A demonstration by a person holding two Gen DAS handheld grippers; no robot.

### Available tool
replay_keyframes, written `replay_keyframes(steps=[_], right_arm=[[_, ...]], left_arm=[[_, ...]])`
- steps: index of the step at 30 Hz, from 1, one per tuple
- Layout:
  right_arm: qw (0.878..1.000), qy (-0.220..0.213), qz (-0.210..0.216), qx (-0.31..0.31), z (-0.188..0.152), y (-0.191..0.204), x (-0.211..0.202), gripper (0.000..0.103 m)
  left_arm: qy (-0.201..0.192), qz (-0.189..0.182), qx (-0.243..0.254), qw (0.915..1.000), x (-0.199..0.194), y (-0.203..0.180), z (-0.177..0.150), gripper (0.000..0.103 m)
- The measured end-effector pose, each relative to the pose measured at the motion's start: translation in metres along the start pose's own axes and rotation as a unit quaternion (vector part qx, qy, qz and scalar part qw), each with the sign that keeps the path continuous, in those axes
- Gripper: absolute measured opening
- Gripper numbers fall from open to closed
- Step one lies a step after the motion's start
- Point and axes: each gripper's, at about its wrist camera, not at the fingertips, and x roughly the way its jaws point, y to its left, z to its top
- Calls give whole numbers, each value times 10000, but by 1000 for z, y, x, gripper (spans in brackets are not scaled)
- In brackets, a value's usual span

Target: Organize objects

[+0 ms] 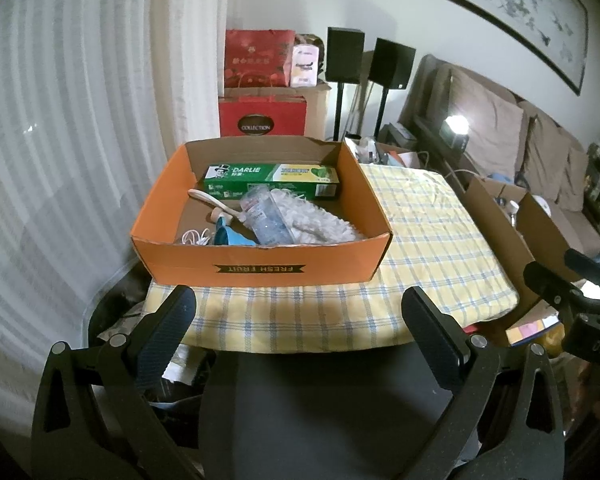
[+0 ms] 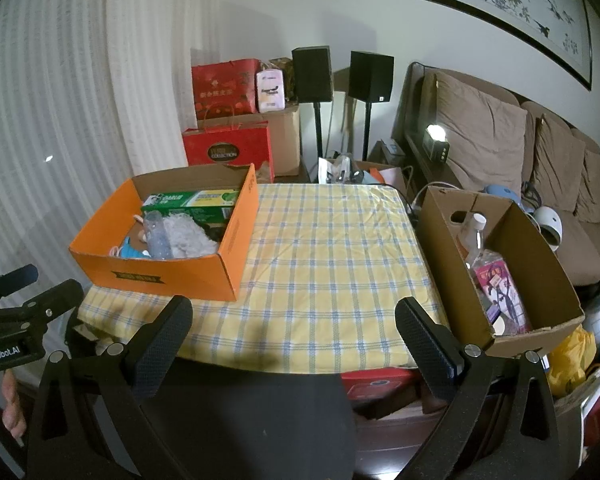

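An orange cardboard box point(image 1: 260, 268) point(image 2: 156, 276) stands on the left of the yellow checked tablecloth point(image 1: 420, 248) point(image 2: 328, 264). Inside lie a green toothpaste carton point(image 1: 272, 180) point(image 2: 192, 204), a clear plastic bottle point(image 1: 266, 216) point(image 2: 158, 234), a white fluffy duster head point(image 1: 316, 220) point(image 2: 188, 236), a blue item point(image 1: 230, 236) and a white cord point(image 1: 194, 236). A brown cardboard box point(image 2: 540, 264) at the table's right holds a white-capped bottle point(image 2: 474, 232) and a pink packet point(image 2: 500, 284). My left gripper point(image 1: 300, 320) hangs open before the orange box. My right gripper point(image 2: 294, 324) is open over the table's near edge. Both hold nothing.
A dark chair back point(image 1: 320, 412) point(image 2: 252, 424) sits right below both grippers. Red gift bags point(image 1: 262, 116) and two black speakers point(image 2: 312, 74) stand behind the table. A brown sofa point(image 2: 540, 160) runs along the right wall. White curtains point(image 1: 60, 120) hang at the left.
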Motion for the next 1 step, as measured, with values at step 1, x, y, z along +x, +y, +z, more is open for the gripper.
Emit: replay_keyframes(steps=[1], right_arm=[[10000,4,1,-4,0,0,0,103]], left_arm=[[2,4,-3,10000,0,0,0,103]])
